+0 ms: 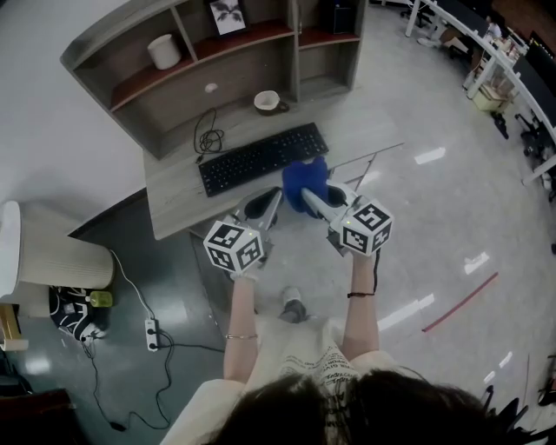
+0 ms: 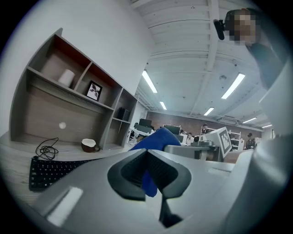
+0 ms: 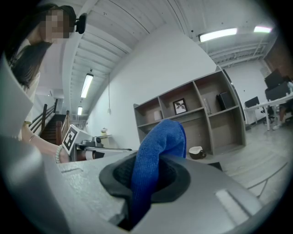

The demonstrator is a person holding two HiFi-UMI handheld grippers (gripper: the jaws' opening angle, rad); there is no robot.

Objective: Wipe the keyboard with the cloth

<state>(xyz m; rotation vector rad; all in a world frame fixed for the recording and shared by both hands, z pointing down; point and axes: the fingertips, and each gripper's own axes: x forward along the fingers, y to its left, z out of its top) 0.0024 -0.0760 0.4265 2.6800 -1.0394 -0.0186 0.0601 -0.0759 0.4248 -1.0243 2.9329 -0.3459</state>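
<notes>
A black keyboard [image 1: 261, 158] lies on the wooden desk [image 1: 178, 195]; its left end shows in the left gripper view [image 2: 48, 170]. A blue cloth [image 1: 306, 178] is bunched in the air over the desk's front edge, by the keyboard's right end. My right gripper [image 1: 311, 198] is shut on it; the cloth [image 3: 160, 146] runs up between its pads [image 3: 171, 176]. My left gripper [image 1: 276, 195] sits close beside the cloth's left side. A small blue bit [image 2: 149, 183] shows pinched between its shut pads, and the cloth [image 2: 155, 138] rises just beyond them.
A shelf unit [image 1: 208, 61] stands at the desk's back with a white roll [image 1: 163, 50] and a picture frame [image 1: 228, 16]. A brown-and-white cup [image 1: 267, 102] and a coiled cable [image 1: 207, 137] lie behind the keyboard. A white bin [image 1: 52, 256] and a power strip [image 1: 151, 333] are on the floor at left.
</notes>
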